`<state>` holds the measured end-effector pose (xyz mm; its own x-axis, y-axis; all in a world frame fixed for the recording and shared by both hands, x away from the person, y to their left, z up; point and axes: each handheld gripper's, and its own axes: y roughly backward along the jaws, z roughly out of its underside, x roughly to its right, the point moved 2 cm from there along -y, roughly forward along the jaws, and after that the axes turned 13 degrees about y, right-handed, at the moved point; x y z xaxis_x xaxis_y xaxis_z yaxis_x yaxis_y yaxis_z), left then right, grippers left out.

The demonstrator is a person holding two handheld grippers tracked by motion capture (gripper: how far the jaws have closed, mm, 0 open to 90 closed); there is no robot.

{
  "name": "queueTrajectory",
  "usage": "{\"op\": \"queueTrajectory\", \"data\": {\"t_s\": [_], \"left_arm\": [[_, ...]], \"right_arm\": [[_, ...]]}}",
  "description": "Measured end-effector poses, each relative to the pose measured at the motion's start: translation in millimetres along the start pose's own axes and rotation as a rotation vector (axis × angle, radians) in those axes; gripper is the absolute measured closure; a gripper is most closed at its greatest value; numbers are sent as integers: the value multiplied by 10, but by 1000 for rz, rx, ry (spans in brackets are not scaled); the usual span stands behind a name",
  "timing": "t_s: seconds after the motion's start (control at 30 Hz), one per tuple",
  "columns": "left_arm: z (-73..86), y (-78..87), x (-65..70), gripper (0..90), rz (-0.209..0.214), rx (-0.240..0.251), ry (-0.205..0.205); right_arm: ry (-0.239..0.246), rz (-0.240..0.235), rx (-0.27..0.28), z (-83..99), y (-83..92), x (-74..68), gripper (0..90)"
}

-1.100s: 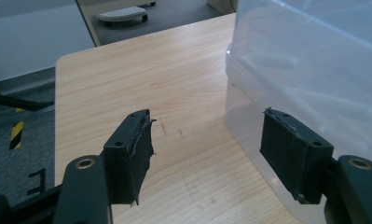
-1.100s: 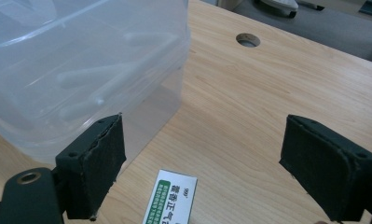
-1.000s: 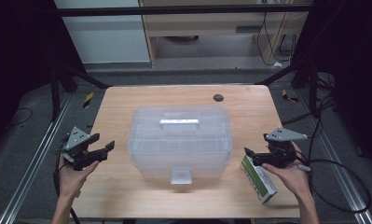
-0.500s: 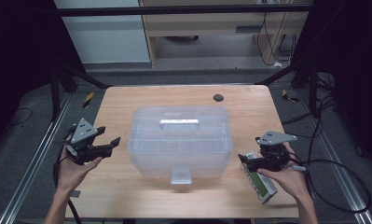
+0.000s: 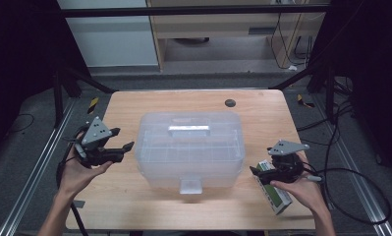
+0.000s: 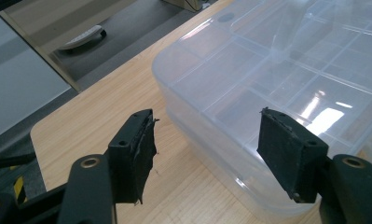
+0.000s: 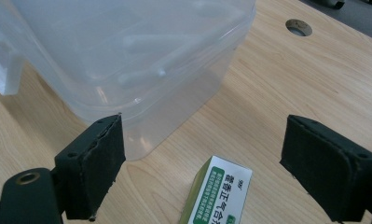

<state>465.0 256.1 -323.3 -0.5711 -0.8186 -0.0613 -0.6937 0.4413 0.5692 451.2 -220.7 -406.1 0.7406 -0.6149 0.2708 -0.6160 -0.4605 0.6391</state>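
A clear plastic storage box (image 5: 191, 147) with its lid on stands in the middle of the wooden table (image 5: 134, 108). My left gripper (image 5: 122, 139) hovers just left of it, jaws pointing at its side. In the left gripper view the jaws (image 6: 205, 114) stand wide with the box's corner (image 6: 277, 70) beyond them; they have just been closing slightly, with nothing between them. My right gripper (image 5: 262, 164) is open at the box's right front, above a green and white carton (image 5: 277, 191). The carton (image 7: 218, 191) lies flat on the table below the right gripper (image 7: 203, 121), untouched.
A round cable hole (image 5: 229, 103) sits in the table's far right part. The box's front latch tab (image 5: 190, 186) juts toward the front edge. Cables (image 5: 360, 187) trail over the floor at the right. A cabinet stands behind the table.
My left gripper has risen and moved a little toward the box's left side. The right gripper stays about where it was above the carton. The box has not moved.
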Motion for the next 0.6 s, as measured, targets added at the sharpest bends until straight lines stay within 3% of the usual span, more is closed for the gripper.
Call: {"op": "queueTrajectory", "data": {"t_s": [0.17, 0.3, 0.33, 0.6], "left_arm": [[-74, -10, 58, 349, 4, -8, -27], [-170, -18, 132, 343, 9, -25, -68], [-220, -27, 176, 339, 14, -34, -96], [-359, -66, 308, 326, 14, -56, -161]], "right_arm": [[3, -1, -6, 10, -2, -3, 134], [2, -3, -3, 9, -1, -1, 131], [6, -6, -9, 11, -10, -6, 128], [11, -5, -7, 11, -15, -8, 123]]}}
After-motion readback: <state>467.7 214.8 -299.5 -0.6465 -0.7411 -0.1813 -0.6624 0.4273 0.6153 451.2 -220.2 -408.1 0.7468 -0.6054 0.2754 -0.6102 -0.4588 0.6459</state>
